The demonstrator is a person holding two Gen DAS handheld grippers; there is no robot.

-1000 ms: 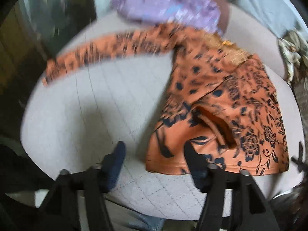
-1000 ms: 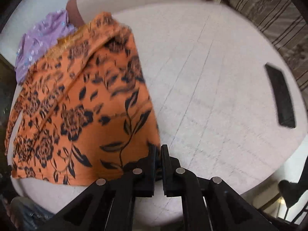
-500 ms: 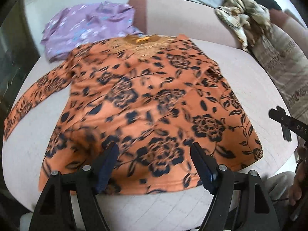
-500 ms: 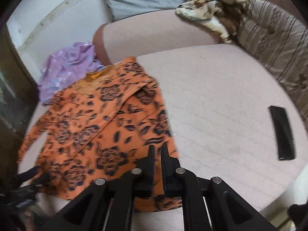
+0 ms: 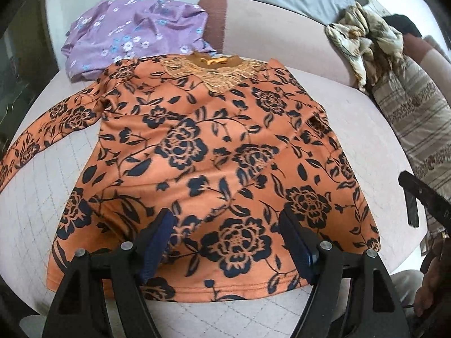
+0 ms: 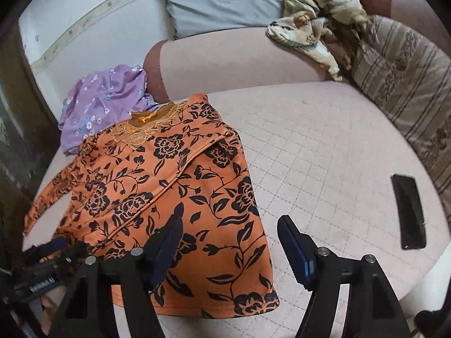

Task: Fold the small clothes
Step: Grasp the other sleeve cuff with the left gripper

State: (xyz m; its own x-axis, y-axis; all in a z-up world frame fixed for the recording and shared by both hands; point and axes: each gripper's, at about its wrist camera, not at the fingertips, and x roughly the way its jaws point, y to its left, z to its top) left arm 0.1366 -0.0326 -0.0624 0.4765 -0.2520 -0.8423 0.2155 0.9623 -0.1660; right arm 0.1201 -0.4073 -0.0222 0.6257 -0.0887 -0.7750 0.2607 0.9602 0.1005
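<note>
An orange top with a black flower print (image 5: 214,152) lies flat on the pale pink quilted surface (image 5: 375,140), neck away from me. Its left sleeve (image 5: 42,129) stretches out to the left; its right sleeve is folded in over the body. My left gripper (image 5: 228,225) is open and empty above the hem. In the right wrist view the top (image 6: 169,174) lies left of centre. My right gripper (image 6: 231,231) is open and empty over the top's right hem edge.
A purple flowered garment (image 5: 135,39) lies crumpled behind the top's neck. A beige patterned cloth (image 6: 318,28) and a striped cushion (image 6: 406,90) lie at the back right. A black phone (image 6: 408,211) lies to the right. A grey pillow (image 6: 225,2) stands behind.
The right gripper has opened and let go of the top's hem. The top has been drawn out flat. Both grippers have pulled back and risen over the hem.
</note>
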